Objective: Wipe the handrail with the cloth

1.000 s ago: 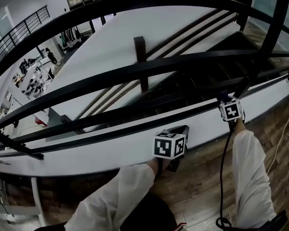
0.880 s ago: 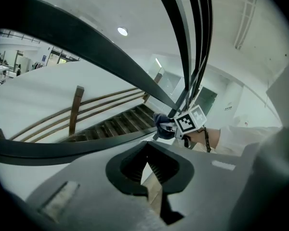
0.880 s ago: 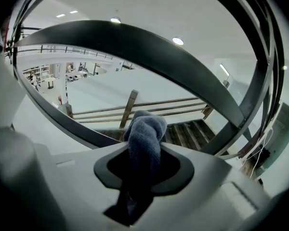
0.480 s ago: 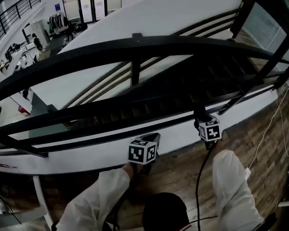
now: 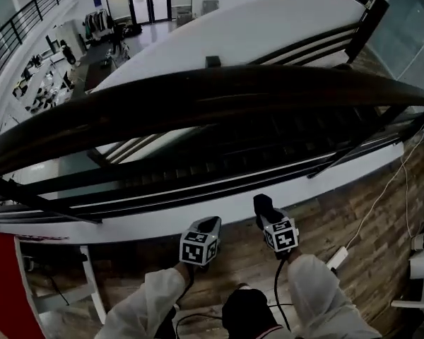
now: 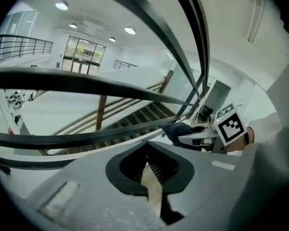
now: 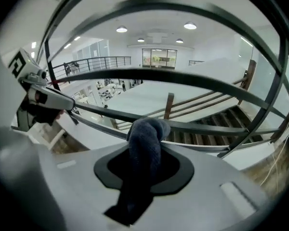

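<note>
The broad dark handrail (image 5: pixel 212 94) arcs across the head view, above and beyond both grippers. My right gripper (image 5: pixel 264 210) is shut on a dark blue-grey cloth (image 5: pixel 261 205), held low over the wooden floor and apart from the rail. In the right gripper view the cloth (image 7: pixel 147 129) bulges out between the jaws of the right gripper (image 7: pixel 143 154). My left gripper (image 5: pixel 210 224) is beside it to the left, also below the railing. In its own view the left gripper (image 6: pixel 147 150) has its jaws together with nothing in them.
Lower black rails (image 5: pixel 198 182) and a white ledge (image 5: pixel 162 221) run in front of me, with a staircase (image 5: pixel 268 143) beyond. A white cable and power strip (image 5: pixel 338 258) lie on the wooden floor (image 5: pixel 353 217) at the right. A white frame (image 5: pixel 92 281) stands at the lower left.
Both grippers have drawn back from the lower rails toward me and closer together; the right one moved left with the cloth. The head view has tipped, so the handrail now fills the middle.
</note>
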`<state>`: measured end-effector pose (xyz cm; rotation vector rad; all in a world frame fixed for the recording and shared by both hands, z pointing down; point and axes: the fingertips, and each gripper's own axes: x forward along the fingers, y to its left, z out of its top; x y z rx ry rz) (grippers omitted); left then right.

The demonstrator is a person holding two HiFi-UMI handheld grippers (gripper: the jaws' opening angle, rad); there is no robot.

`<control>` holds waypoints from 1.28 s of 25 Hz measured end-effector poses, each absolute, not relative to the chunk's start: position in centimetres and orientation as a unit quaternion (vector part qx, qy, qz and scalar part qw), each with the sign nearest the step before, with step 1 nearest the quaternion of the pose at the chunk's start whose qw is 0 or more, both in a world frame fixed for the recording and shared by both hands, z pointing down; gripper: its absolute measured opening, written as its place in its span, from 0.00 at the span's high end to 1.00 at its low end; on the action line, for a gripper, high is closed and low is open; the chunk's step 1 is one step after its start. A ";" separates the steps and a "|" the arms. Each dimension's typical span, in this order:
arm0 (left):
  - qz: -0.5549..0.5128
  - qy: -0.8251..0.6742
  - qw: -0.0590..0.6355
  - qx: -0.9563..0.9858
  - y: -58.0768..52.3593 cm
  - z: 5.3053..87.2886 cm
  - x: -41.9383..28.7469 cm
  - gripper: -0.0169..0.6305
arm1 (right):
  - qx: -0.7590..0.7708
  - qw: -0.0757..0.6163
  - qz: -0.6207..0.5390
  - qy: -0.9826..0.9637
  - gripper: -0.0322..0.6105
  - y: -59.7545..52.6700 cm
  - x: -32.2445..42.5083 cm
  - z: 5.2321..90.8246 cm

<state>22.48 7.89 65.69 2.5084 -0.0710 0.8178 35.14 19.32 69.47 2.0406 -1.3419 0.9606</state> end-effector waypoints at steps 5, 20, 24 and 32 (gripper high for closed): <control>0.293 -0.061 0.244 0.922 13.0 57.3 22.1 0.97 | 0.744 0.224 0.326 -0.538 0.81 21.2 32.4 58.7; 0.199 -0.103 0.184 0.957 23.3 36.1 14.4 0.97 | 0.779 0.158 0.229 -0.561 0.81 31.3 24.5 34.5; 0.169 -0.127 0.141 0.967 24.4 31.7 8.4 0.97 | 0.785 0.148 0.201 -0.567 0.81 33.4 18.9 31.2; 0.132 -0.174 0.100 0.971 29.4 24.5 -9.5 0.97 | 0.775 0.130 0.163 -0.597 0.81 37.9 2.2 25.4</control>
